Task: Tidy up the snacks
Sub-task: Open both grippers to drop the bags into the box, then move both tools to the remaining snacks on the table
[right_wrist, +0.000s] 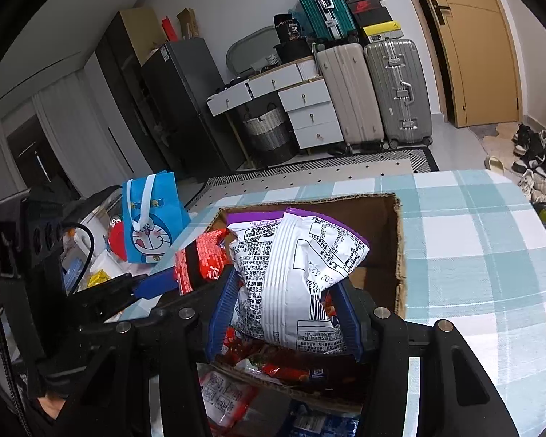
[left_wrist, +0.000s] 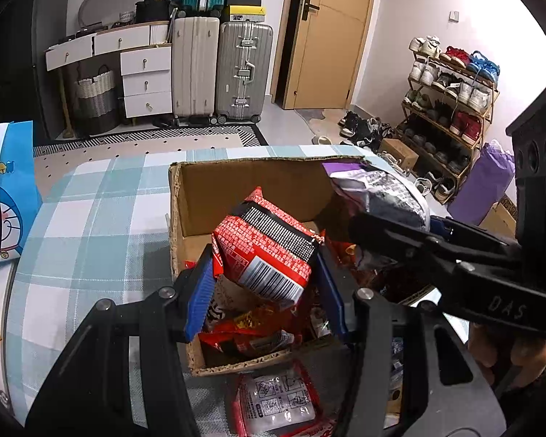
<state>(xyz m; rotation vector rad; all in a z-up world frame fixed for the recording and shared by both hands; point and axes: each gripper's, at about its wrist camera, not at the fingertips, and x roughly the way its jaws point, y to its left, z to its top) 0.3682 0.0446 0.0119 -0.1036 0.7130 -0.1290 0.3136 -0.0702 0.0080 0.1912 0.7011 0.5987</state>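
Observation:
An open cardboard box (left_wrist: 214, 189) stands on the checked tablecloth, with several red snack packets lying in its bottom. My left gripper (left_wrist: 265, 284) is shut on a red and black snack packet (left_wrist: 269, 247), held over the box. Over the right side of the same box (right_wrist: 382, 218), my right gripper (right_wrist: 285, 313) is shut on a white and purple snack bag (right_wrist: 295, 273). In the left wrist view that bag (left_wrist: 378, 189) shows at the right with the right gripper's black arm. The red packet (right_wrist: 204, 258) shows at the left in the right wrist view.
More packets (left_wrist: 273, 400) lie on the table in front of the box. A blue cartoon gift bag (right_wrist: 153, 222) stands at the table's left edge. Suitcases (left_wrist: 218, 69), a drawer unit (left_wrist: 145, 80) and a shoe rack (left_wrist: 451, 94) stand beyond the table.

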